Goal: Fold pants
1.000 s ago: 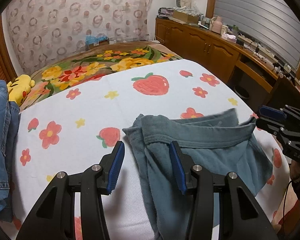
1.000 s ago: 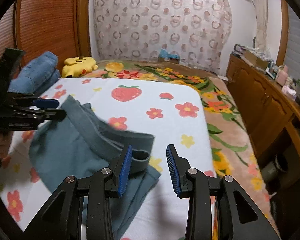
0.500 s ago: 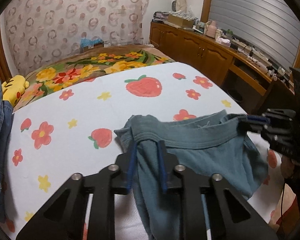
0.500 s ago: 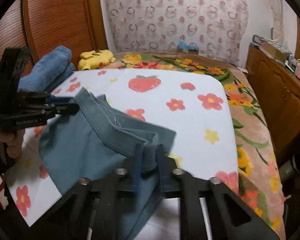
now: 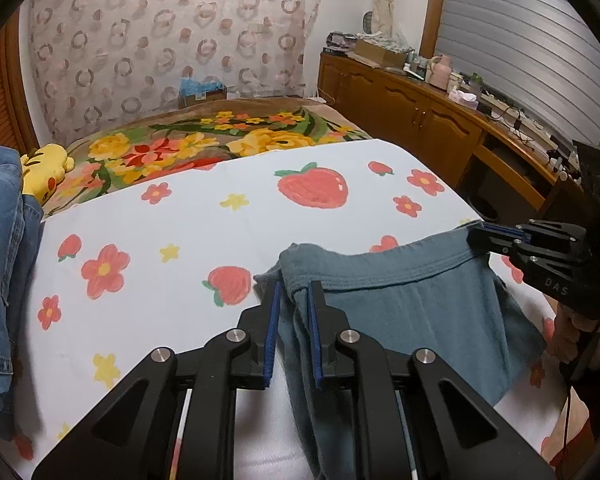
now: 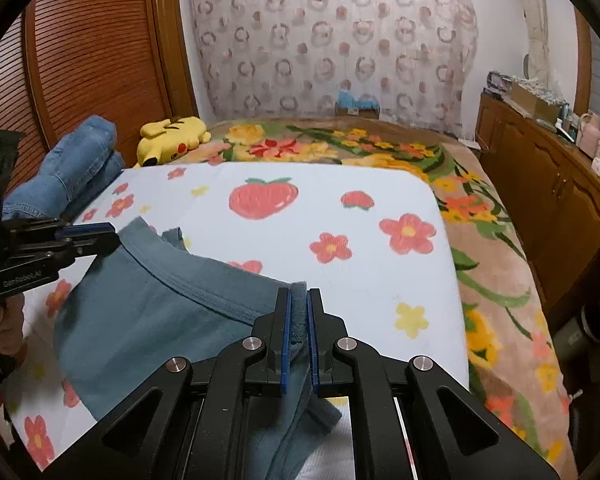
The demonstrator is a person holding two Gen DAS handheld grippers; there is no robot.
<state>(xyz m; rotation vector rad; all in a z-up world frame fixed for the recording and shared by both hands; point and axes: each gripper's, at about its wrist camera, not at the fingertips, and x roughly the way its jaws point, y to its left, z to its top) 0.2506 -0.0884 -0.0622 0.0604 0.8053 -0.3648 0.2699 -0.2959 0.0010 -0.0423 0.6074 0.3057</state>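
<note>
Bed (image 5: 204, 216) carries strawberry-print sheet; wooden cabinets (image 5: 412, 108) along wall. Left gripper (image 5: 291, 300) and right gripper (image 6: 298, 306) each clamped on teal pants (image 5: 400, 300) waistband.

Strawberry-print sheet (image 6: 340, 240) spread over floral blanket (image 6: 480, 220). Yellow plush toy (image 6: 172, 134) beside folded jeans (image 6: 72, 168). Wooden cabinet (image 5: 412, 116) along wall, cluttered on top.
</note>
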